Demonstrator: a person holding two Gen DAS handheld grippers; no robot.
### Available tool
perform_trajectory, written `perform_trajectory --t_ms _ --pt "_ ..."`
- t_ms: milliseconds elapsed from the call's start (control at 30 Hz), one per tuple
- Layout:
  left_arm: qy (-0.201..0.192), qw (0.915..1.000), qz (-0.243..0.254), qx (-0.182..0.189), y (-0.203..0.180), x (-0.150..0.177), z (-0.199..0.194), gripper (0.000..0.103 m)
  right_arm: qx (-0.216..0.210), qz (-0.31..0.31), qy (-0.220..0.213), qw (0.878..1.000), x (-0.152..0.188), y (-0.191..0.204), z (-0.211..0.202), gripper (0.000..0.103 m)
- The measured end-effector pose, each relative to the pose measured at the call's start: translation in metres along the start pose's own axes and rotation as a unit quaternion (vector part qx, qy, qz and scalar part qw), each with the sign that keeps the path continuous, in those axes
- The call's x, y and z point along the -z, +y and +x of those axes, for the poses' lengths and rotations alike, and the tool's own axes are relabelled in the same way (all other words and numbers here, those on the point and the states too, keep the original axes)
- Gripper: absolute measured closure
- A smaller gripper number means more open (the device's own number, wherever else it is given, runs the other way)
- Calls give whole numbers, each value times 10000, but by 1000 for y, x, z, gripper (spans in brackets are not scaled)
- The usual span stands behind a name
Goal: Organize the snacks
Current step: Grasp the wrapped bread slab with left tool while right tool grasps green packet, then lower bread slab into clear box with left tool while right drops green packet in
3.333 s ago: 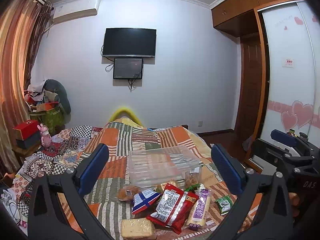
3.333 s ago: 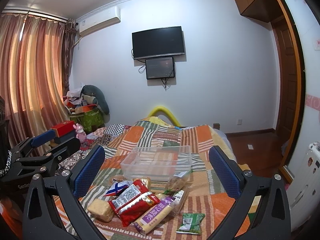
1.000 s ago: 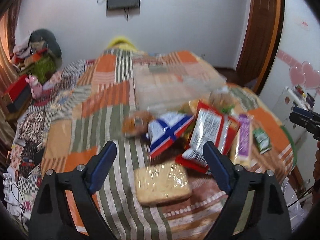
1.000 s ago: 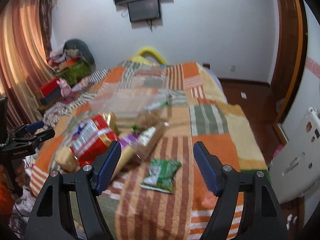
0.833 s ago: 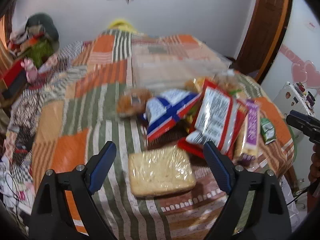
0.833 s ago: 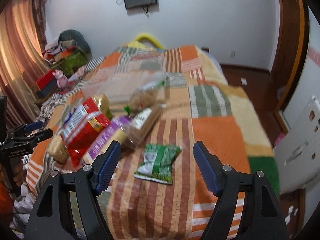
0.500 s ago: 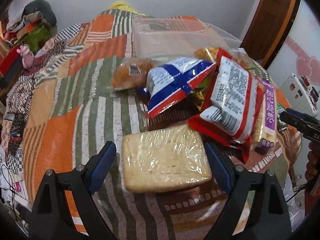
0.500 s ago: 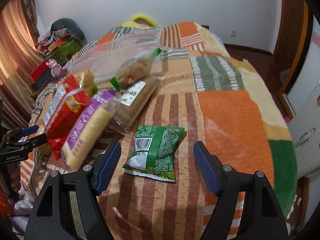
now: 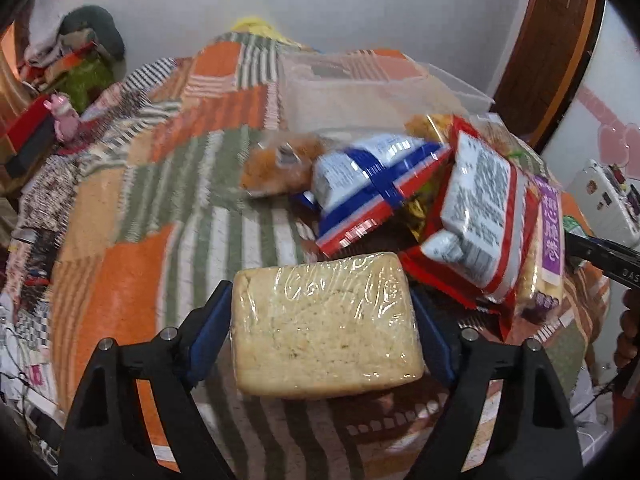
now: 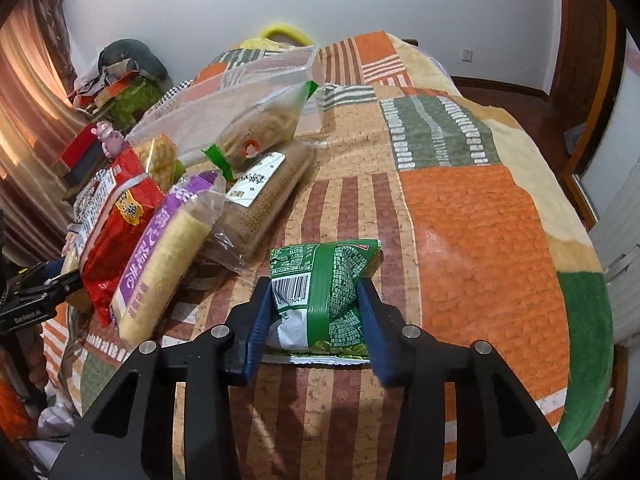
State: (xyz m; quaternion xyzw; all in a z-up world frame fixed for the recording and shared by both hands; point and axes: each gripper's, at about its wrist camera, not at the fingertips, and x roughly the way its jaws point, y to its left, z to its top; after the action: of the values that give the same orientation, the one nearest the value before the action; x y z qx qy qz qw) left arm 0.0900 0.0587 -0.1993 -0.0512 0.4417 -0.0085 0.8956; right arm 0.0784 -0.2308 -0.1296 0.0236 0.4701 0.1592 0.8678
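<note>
The clear plastic bin [image 9: 360, 92] sits on the bed beyond the snack pile; contents indiscernible. Nearer than the bin, the left gripper [image 9: 324, 322] is closing on the wrapped cake block [image 9: 324, 320], and the right gripper [image 10: 316, 312] is closing on the green snack packet [image 10: 320, 292].

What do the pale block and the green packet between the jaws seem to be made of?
Pale block: crumbly, cake-like slab in clear glossy cling film; wrinkles and glints show. Green packet: printed plastic film pouch, slightly shiny, creasing where squeezed; contents hidden.
</note>
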Motion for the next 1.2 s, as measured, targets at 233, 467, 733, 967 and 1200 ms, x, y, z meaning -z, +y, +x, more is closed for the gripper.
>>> perform_trajectory --t_ms 233,467,733,967,1200 --pt "-436 9988 -96 -216 13 -23 -23 20 -34 -35 -390 9992 -24 4 -14 64" --pt "-884 9959 -3 -206 9 -56 -39 20 -103 -212 -859 9960 -56 16 -24 64" --pt "-1307 9913 158 -91 -6 -98 -45 20 -165 -402 -1337 9901 -93 31 -26 64" --pt "-1493 9885 239 59 -17 -133 -36 20 -223 -472 -1555 9865 -117 43 -16 64" --pt "-1410 9896 251 92 -22 -165 -7 20 -272 -551 -1537 9862 -138 52 7 64"
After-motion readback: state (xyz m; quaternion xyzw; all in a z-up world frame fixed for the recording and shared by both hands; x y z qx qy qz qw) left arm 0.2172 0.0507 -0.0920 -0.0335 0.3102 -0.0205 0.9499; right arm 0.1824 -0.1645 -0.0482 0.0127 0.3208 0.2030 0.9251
